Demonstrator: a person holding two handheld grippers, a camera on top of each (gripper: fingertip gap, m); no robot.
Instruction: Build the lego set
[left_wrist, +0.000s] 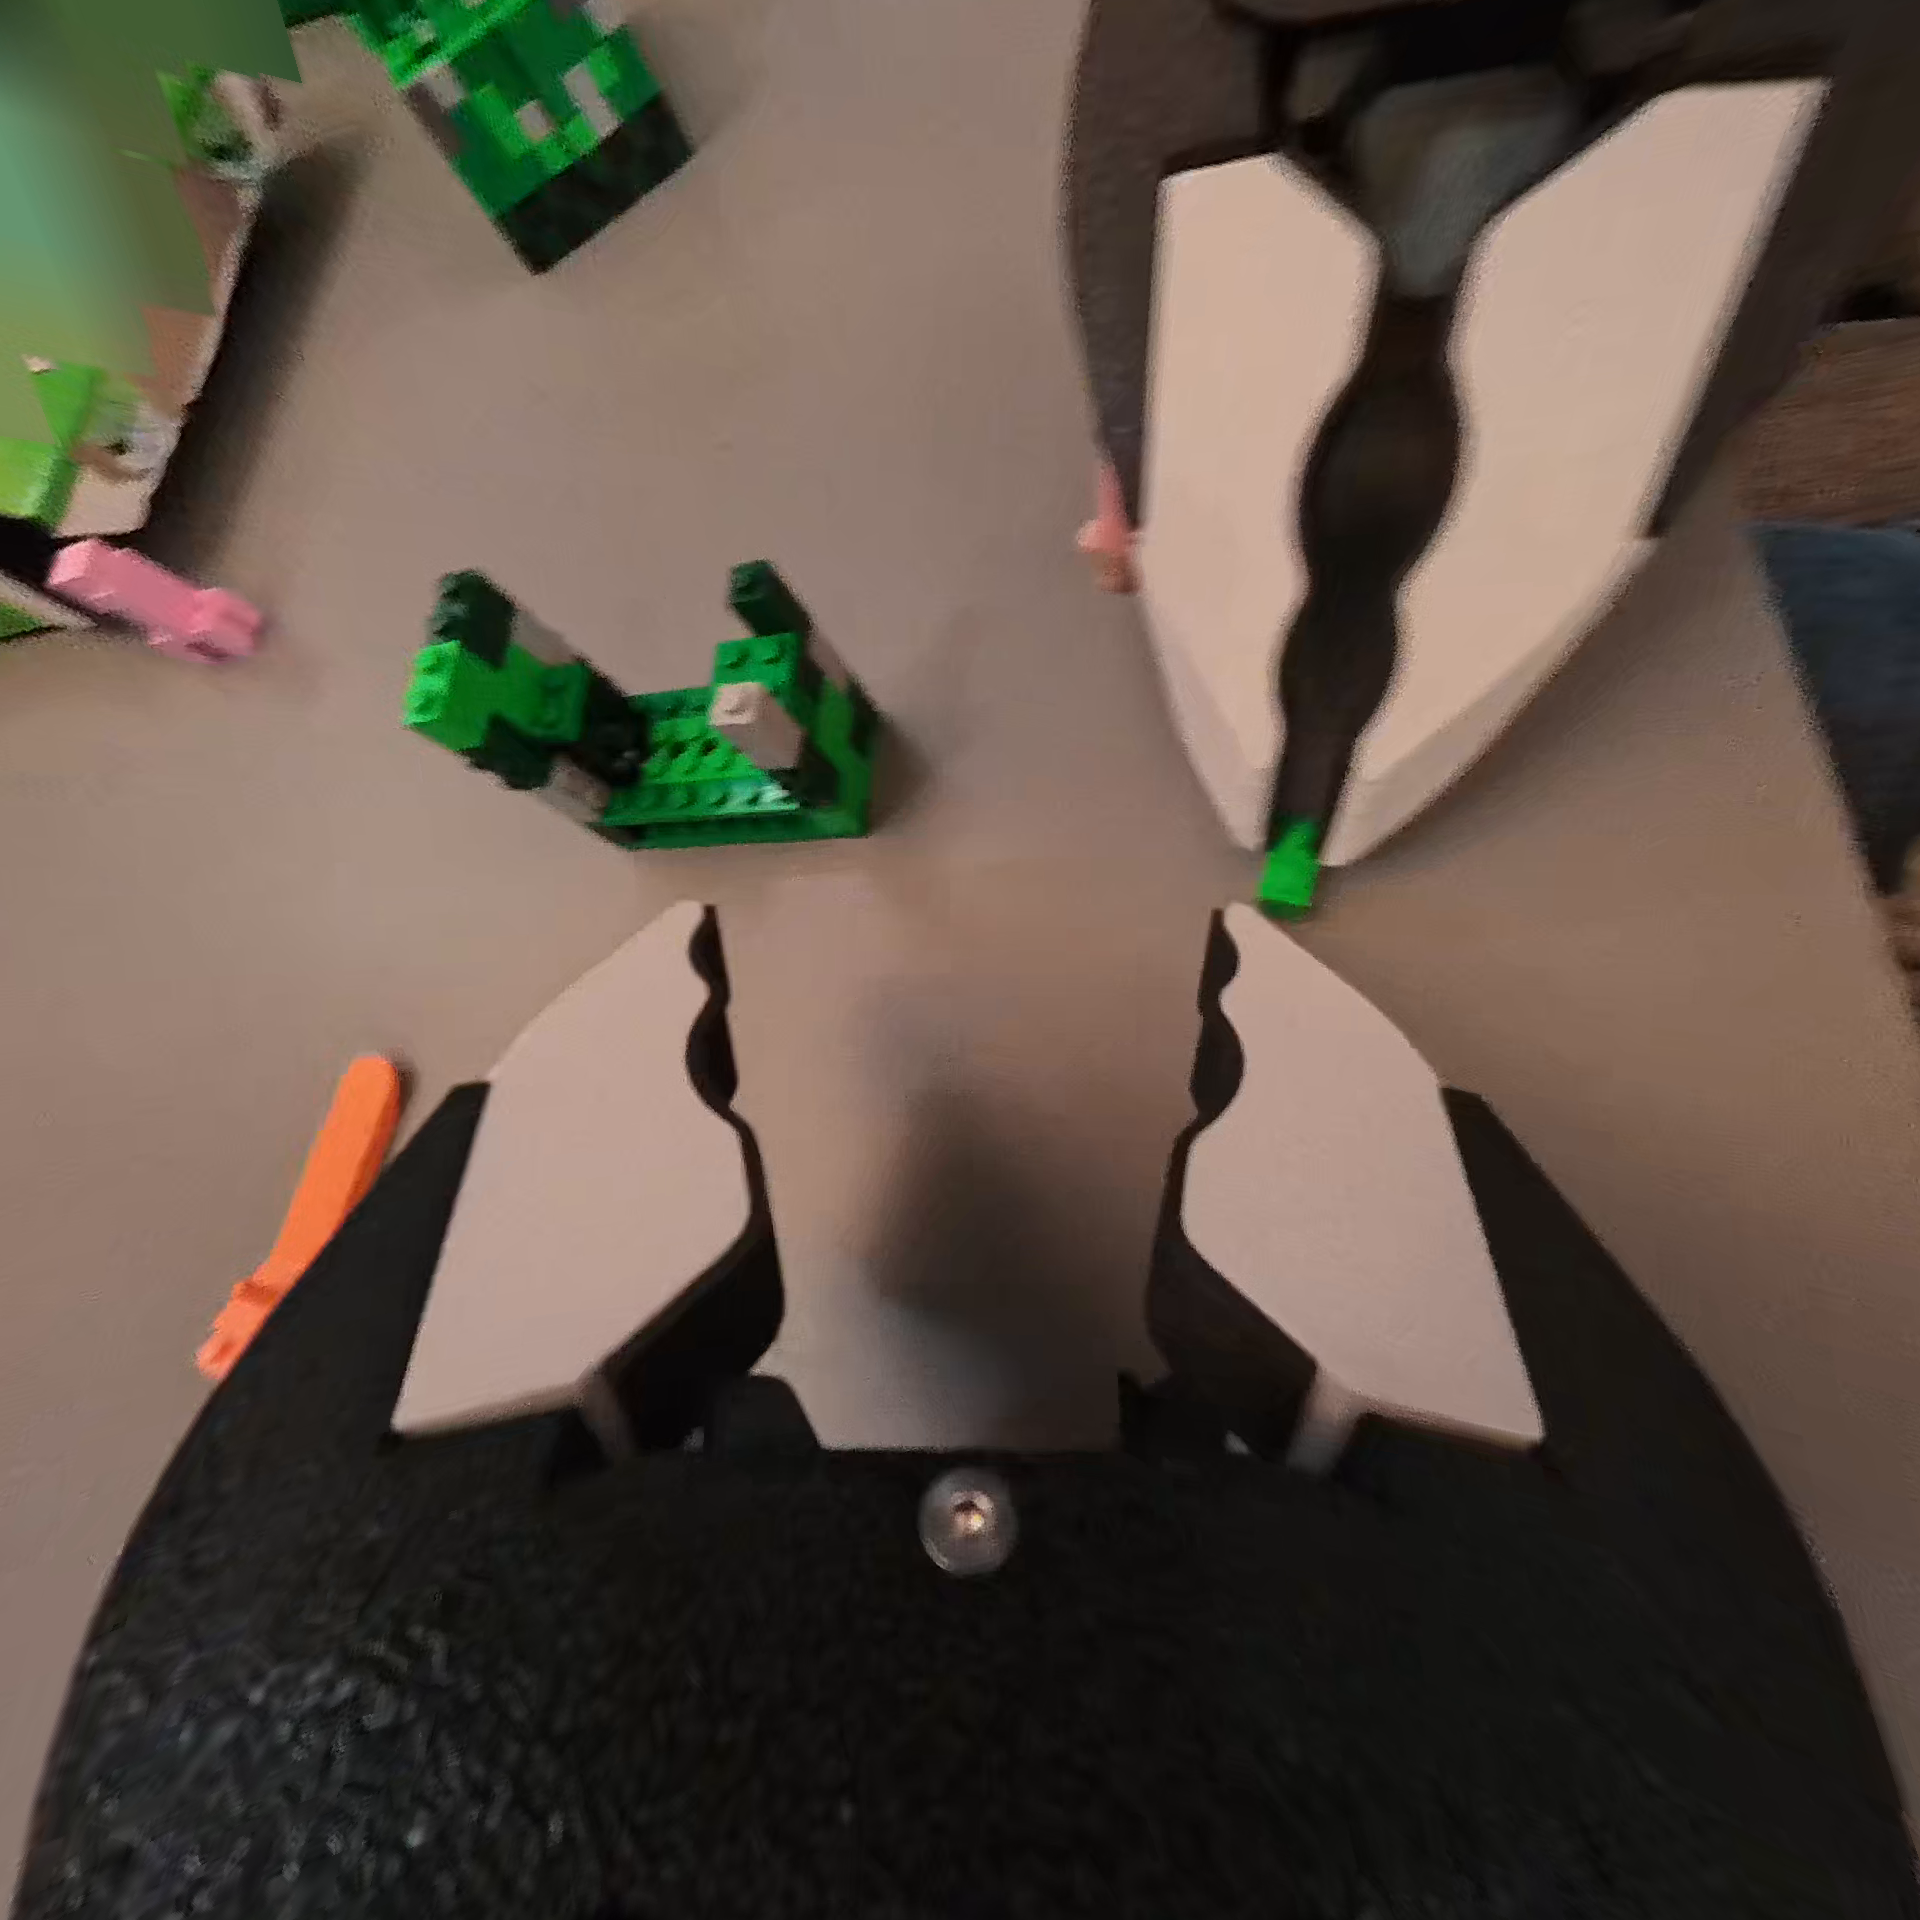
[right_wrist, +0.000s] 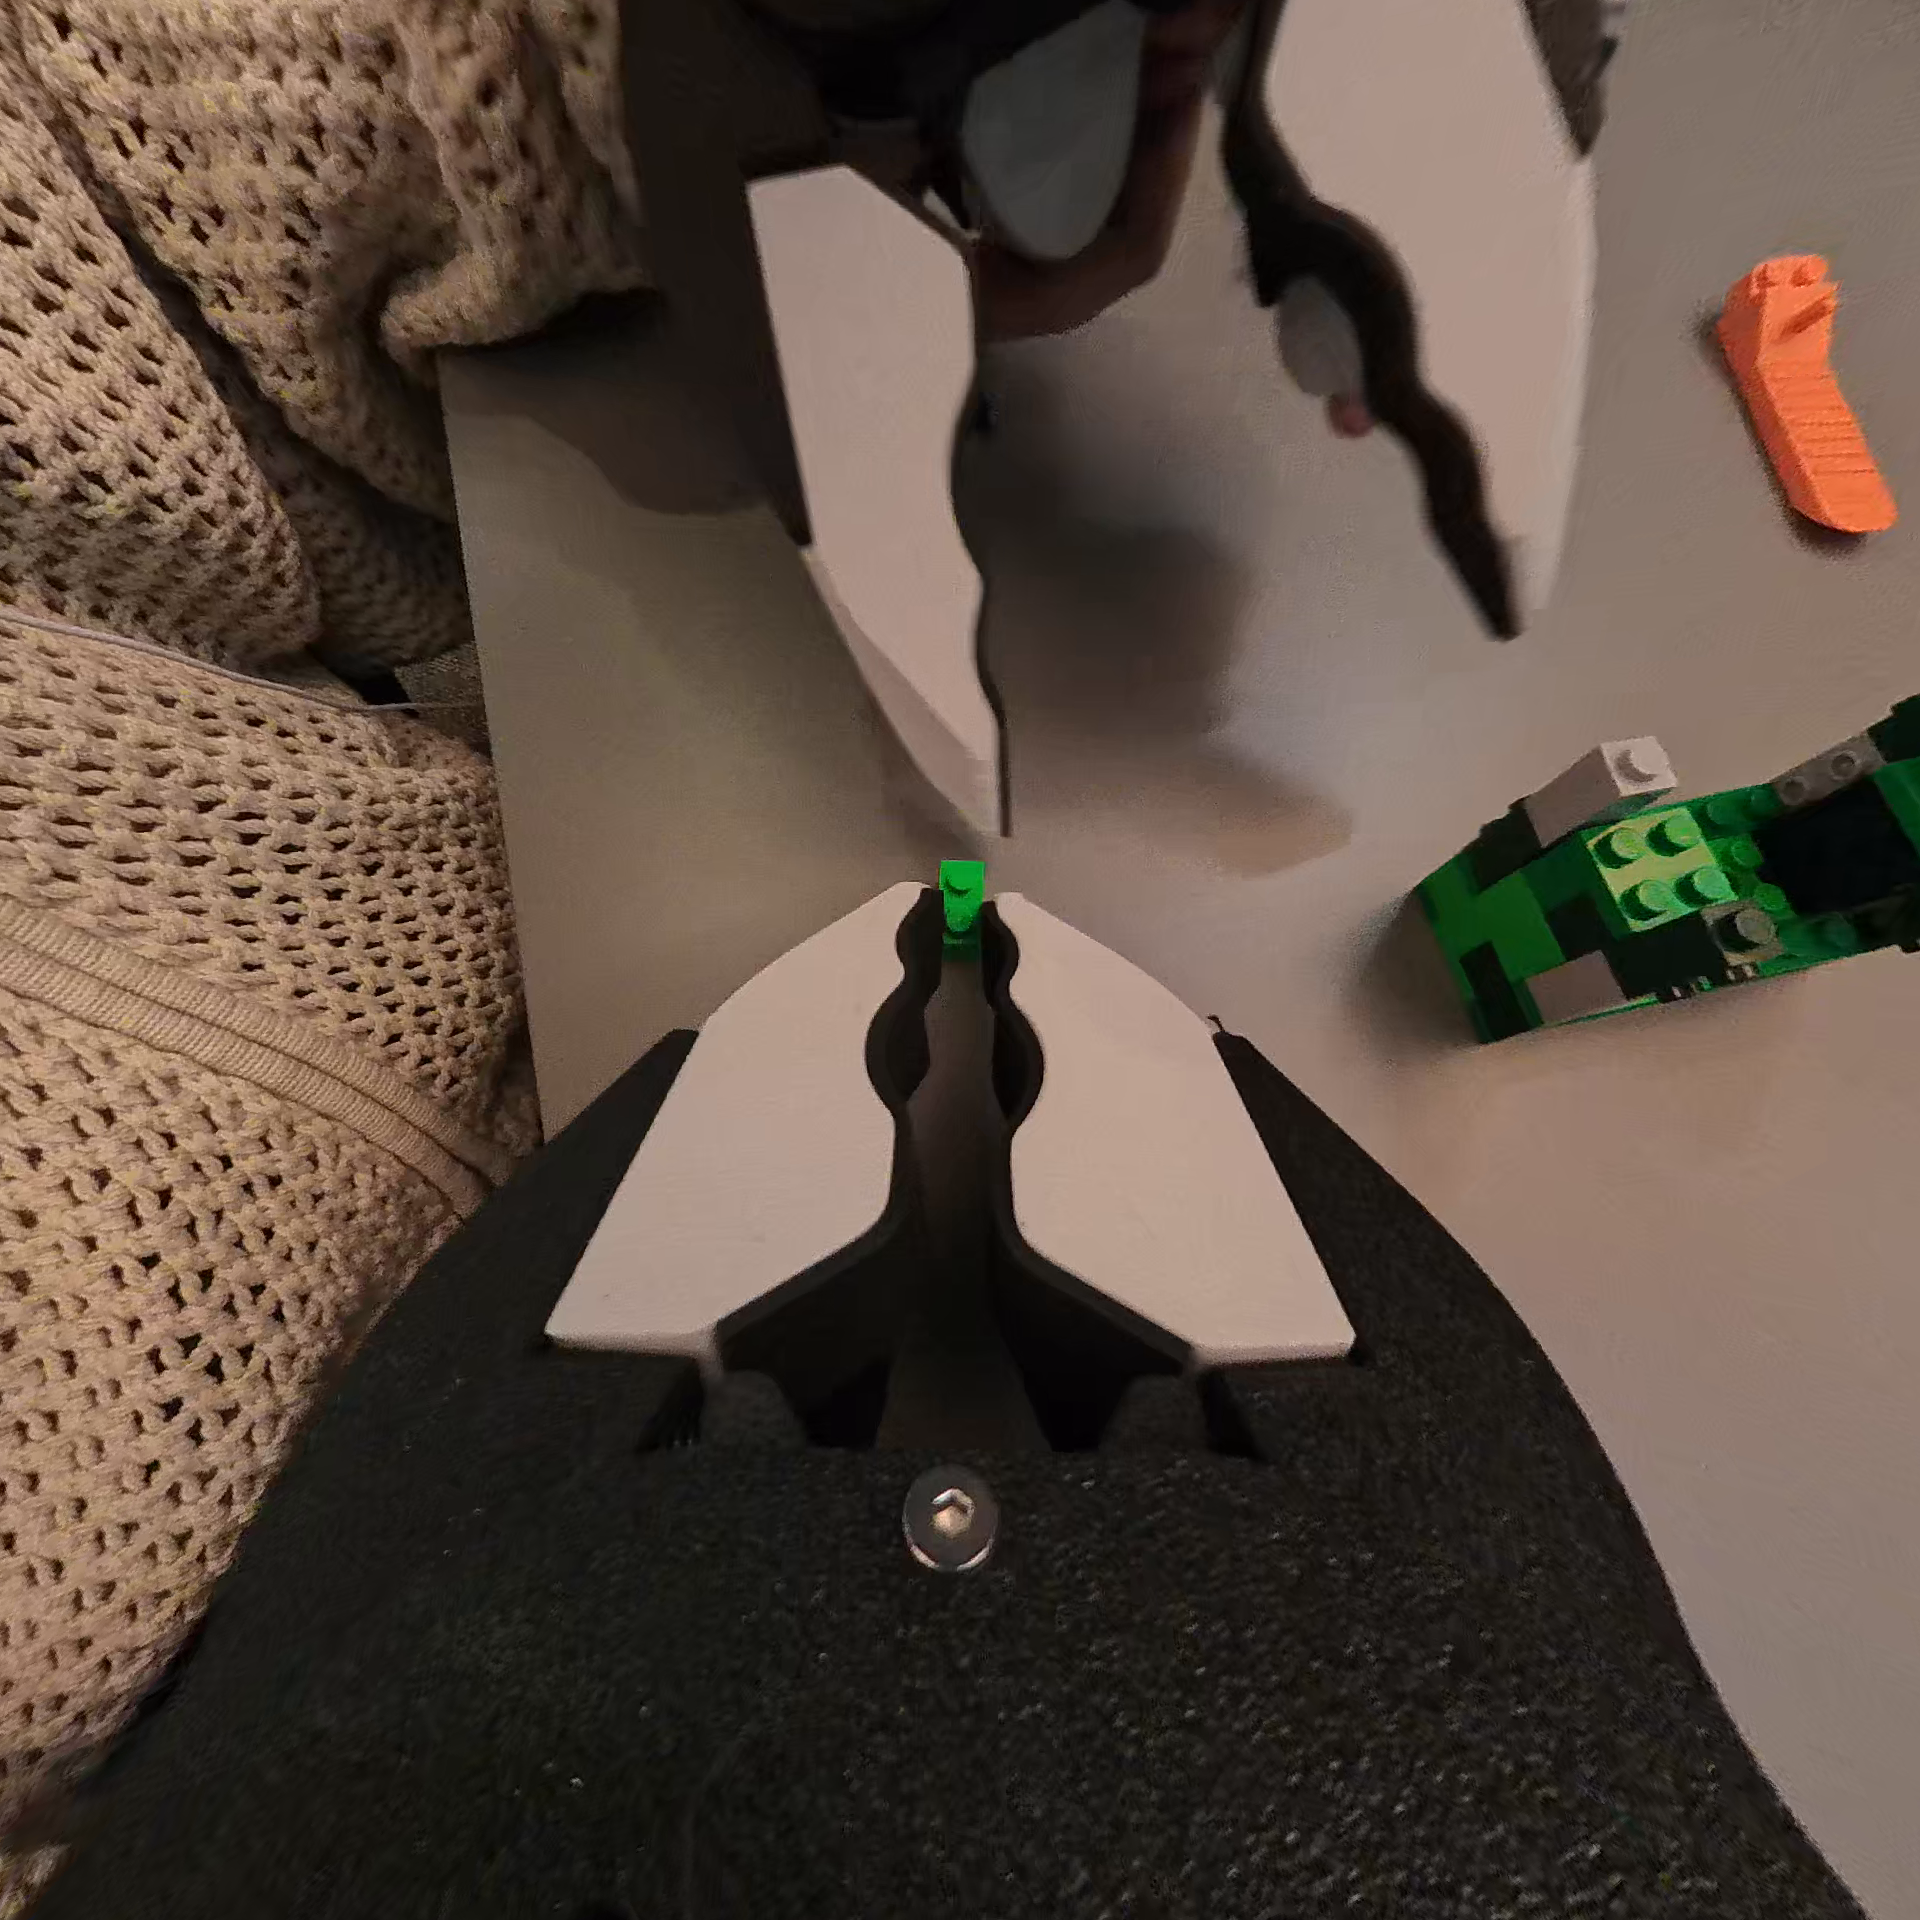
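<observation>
Now your right gripper (right_wrist: 961, 912) pinches a small bright-green plastic Lego brick (right_wrist: 960, 900) at the very tips of its white fingers, while your left gripper (left_wrist: 966, 914) hangs wide apart and empty over the pale grey tabletop (left_wrist: 1039, 520).

The half-built green, dark-green and grey Lego model (left_wrist: 665, 717), an open-topped box of bricks resting tilted on the table, sits well apart from the held brick, ahead and to the left in the left wrist view and off to the right in the right wrist view.

Your grip is the weak point: the brick is caught only by its near end, with most of it poking out beyond the fingertips, so any sideways knock or hard press onto studs could twist it or pop it free.

The model appears to lean on an edge with nothing bracing it; pushing down on it may make it rock or skid unless your free gripper steadies it first.

An orange plastic wedge-shaped tool (right_wrist: 1803, 410), a pink Lego figure (left_wrist: 156, 603) and a second green Lego block build (left_wrist: 540, 114) lie nearby, and a dropped brick could slide off the table edge beside the beige knitted fabric (right_wrist: 208, 727).
</observation>
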